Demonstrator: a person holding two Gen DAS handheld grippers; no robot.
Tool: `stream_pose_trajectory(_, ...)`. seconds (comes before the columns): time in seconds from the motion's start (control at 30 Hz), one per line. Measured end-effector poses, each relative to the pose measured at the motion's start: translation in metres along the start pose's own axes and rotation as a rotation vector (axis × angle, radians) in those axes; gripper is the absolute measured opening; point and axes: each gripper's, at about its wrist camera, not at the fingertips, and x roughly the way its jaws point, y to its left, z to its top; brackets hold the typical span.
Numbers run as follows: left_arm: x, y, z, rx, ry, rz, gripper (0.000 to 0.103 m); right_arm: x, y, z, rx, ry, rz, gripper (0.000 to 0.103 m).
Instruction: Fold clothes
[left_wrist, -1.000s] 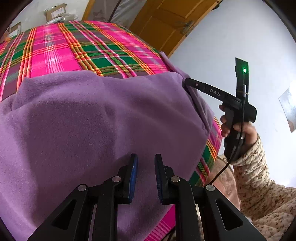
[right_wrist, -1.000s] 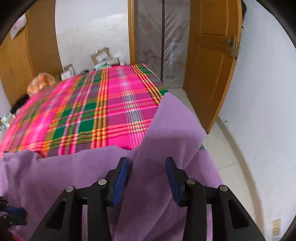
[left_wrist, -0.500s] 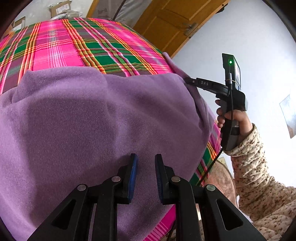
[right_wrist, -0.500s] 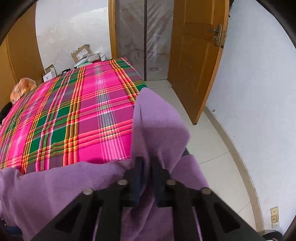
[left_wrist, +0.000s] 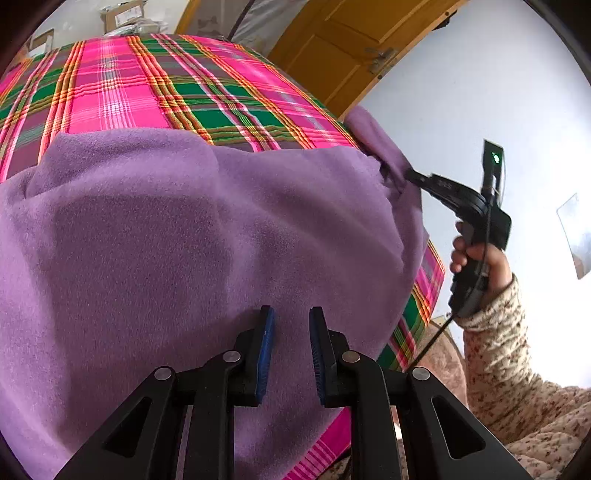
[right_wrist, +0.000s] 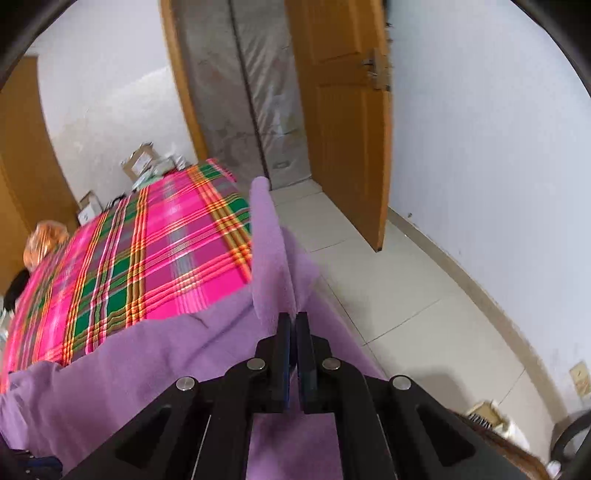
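Pink, green and orange plaid bedspread (left_wrist: 155, 92) covers the bed, and a purple fleece garment (left_wrist: 177, 251) lies spread across its near end, with its right side hanging over the bed's edge. The fleece runs widest from side to side across the bed, and one corner of it is lifted clear of the rest, standing up as a narrow folded flap that points away toward the wooden door (right_wrist: 343, 122).

That raised flap is in the right gripper (right_wrist: 294, 325), whose jaws are pressed together on the fabric with only a thin fold of purple between the pads. In the left wrist view the same gripper appears at the garment's far right corner, held by a hand (left_wrist: 480, 258) in a speckled beige sleeve (left_wrist: 509, 354).

The left gripper (left_wrist: 291, 325) sits low over the near part of the fleece with its blue pads (left_wrist: 266, 343) a narrow gap apart; whether they pinch any cloth cannot be told.
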Motion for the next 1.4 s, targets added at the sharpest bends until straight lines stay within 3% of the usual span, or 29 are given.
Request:
stream_pose_trajectory(0.53, -0.001, 0.000, 0.000, -0.012, -0.003, -0.004, 0.020, -0.012, -0.062, -0.028, 0.260, -0.043, 0.097, 0.003)
stream_pose_trajectory(0.83, 0.000, 0.000, 0.000, -0.018, 0.001, -0.002, 0.020, -0.037, -0.063, -0.024, 0.272, -0.120, 0.096, 0.002)
stream_pose_trajectory(1.1, 0.002, -0.001, -0.002, -0.010, 0.007, -0.012, 0.020, -0.014, -0.084, -0.051, 0.343, -0.021, 0.054, 0.002)
stream_pose_trajectory(1.4, 0.001, 0.000, -0.004, -0.017, 0.006, -0.018, 0.020, -0.026, -0.080, -0.051, 0.329, -0.058, 0.045, 0.002)
